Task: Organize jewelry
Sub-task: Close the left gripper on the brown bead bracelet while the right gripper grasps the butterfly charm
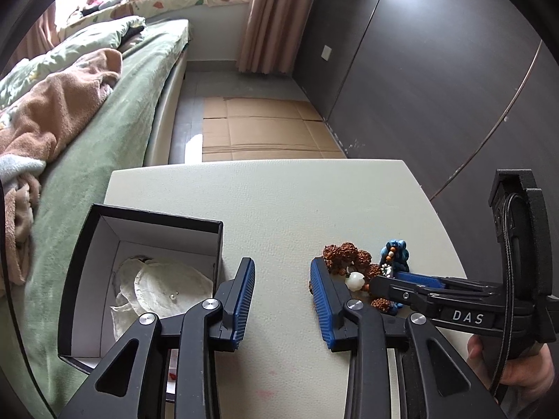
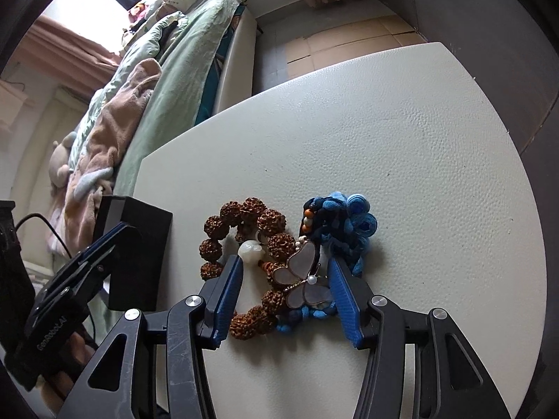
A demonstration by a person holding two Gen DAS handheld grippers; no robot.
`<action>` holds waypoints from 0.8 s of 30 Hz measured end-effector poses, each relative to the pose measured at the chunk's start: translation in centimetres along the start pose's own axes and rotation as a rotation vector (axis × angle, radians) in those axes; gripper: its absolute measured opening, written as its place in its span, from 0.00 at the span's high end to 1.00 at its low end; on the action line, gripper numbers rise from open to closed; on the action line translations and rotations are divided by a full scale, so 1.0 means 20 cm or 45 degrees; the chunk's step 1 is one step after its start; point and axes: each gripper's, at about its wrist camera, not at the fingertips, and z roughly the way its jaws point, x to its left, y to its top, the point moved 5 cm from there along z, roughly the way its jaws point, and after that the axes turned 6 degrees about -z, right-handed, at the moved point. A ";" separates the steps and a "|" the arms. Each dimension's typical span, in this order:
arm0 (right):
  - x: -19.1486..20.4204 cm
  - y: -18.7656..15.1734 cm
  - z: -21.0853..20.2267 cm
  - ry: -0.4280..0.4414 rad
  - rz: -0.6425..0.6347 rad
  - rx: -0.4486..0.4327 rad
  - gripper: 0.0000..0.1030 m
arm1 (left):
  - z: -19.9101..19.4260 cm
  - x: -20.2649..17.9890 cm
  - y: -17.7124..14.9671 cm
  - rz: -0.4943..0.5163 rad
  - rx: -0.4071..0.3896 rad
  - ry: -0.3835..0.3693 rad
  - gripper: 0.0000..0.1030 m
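Observation:
A pile of jewelry lies on the white table (image 2: 401, 139): a brown rough-bead bracelet (image 2: 244, 223) with a white stone bead (image 2: 249, 249), a blue knotted-cord bracelet (image 2: 356, 223), and a butterfly brooch (image 2: 304, 276) with a pearl on top. My right gripper (image 2: 284, 269) is open, its fingers on either side of the butterfly brooch and part of the bracelets. My left gripper (image 1: 283, 272) is open and empty over bare table, between the open black box (image 1: 139, 265) and the jewelry pile (image 1: 353, 265). The box holds white padding with a small bead.
The black box (image 2: 139, 244) stands at the table's left edge, beside a bed with green bedding (image 1: 115, 132). A dark wardrobe wall (image 1: 436, 70) runs along the right. Cardboard (image 1: 262, 132) covers the floor beyond the table.

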 end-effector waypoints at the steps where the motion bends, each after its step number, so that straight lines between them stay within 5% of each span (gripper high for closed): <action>1: 0.00 -0.01 0.01 0.001 0.004 0.017 0.69 | 0.00 0.00 0.00 -0.001 0.001 -0.001 0.66; 24: -0.14 0.03 -0.35 0.098 0.179 -0.204 0.69 | 0.18 -0.18 -0.15 0.134 0.168 0.032 0.66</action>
